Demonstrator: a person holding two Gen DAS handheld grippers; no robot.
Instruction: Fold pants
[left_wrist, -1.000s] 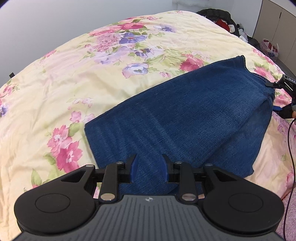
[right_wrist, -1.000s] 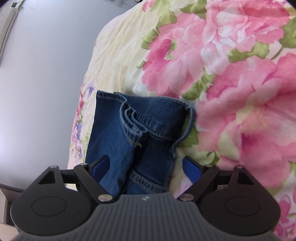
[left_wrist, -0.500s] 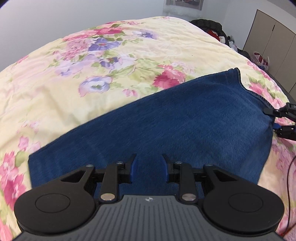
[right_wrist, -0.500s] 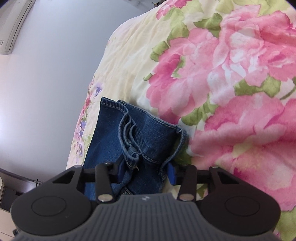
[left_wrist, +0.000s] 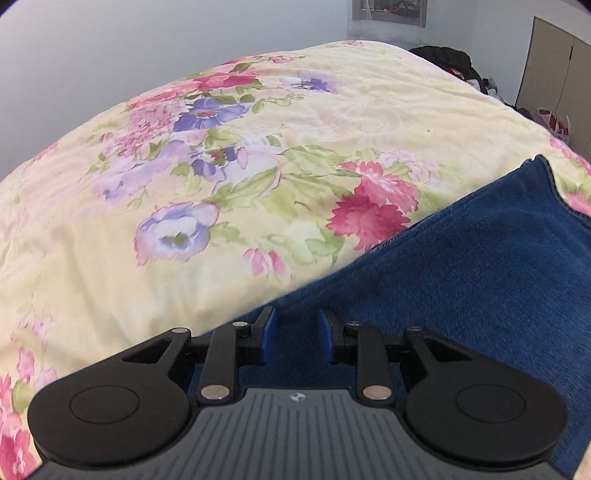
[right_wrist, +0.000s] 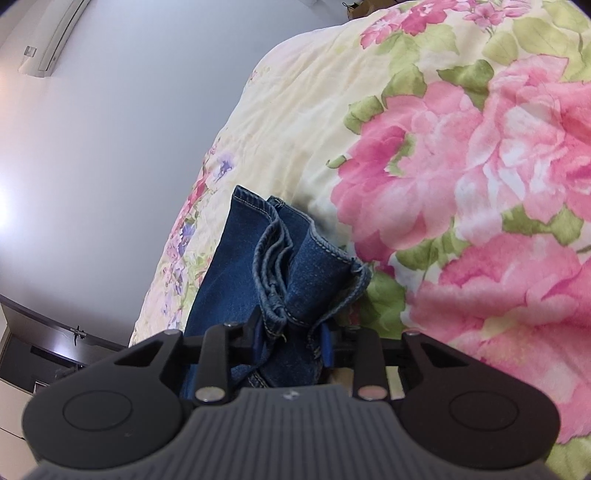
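Note:
Dark blue denim pants (left_wrist: 461, 277) lie flat on a floral bedspread (left_wrist: 258, 147). My left gripper (left_wrist: 295, 328) hovers low over their near long edge. Its jaws are closing but still stand apart, with denim showing in the gap and no fold pinched. In the right wrist view, the bunched, stitched end of the pants (right_wrist: 251, 266) runs in between the blue pads. My right gripper (right_wrist: 291, 339) is closing on that bunch, and both pads touch the cloth.
The bedspread (right_wrist: 443, 184) fills most of both views. A dark pile of clothes (left_wrist: 447, 59) and wardrobe doors (left_wrist: 554, 74) stand beyond the bed's far right. An air conditioner (right_wrist: 55, 40) hangs on the grey wall.
My left gripper has moved lower and closer to the pants' long edge; the right gripper has left its view. The right jaws went from wide open to closed on the bunched denim.

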